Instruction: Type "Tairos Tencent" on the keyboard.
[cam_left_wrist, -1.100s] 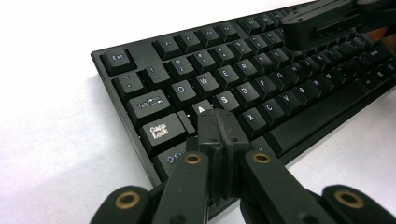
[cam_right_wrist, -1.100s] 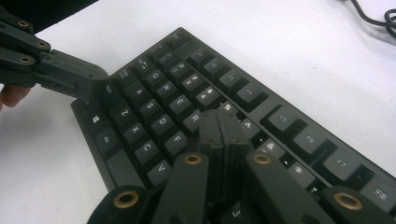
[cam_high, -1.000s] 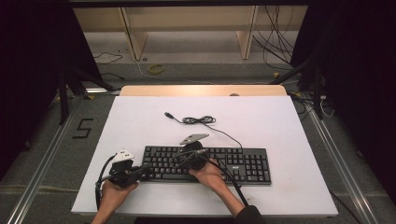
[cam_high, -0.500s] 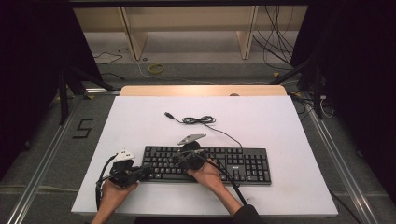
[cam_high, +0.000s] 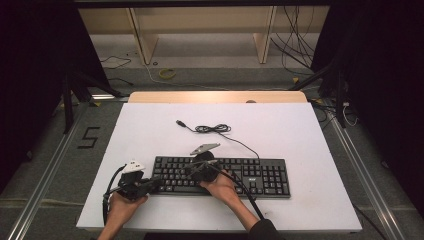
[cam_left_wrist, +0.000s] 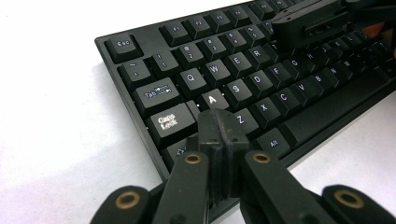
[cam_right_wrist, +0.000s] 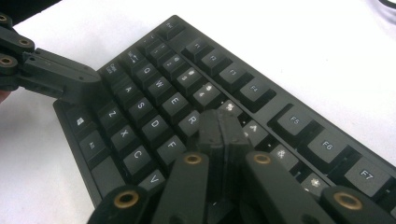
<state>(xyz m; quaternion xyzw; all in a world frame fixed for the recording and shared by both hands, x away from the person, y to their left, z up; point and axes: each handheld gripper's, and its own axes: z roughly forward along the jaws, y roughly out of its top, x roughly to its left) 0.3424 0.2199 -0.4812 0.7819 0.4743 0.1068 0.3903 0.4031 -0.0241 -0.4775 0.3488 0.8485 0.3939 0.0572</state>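
White counter carries the keyboard at lower centre; both closed tools, left and right, are broad-tipped, so a press could strike neighbouring keys.

Your left gripper hides the key beneath its closed tips, the keyboard runs off the frame's right edge, and its key legends in the high view are too small to read.

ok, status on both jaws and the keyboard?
Left gripper shut, tips over the keys near A and Shift. Right gripper shut, over the keys near R. Keyboard flat on the white table. Its cable lies behind, nothing in the way.
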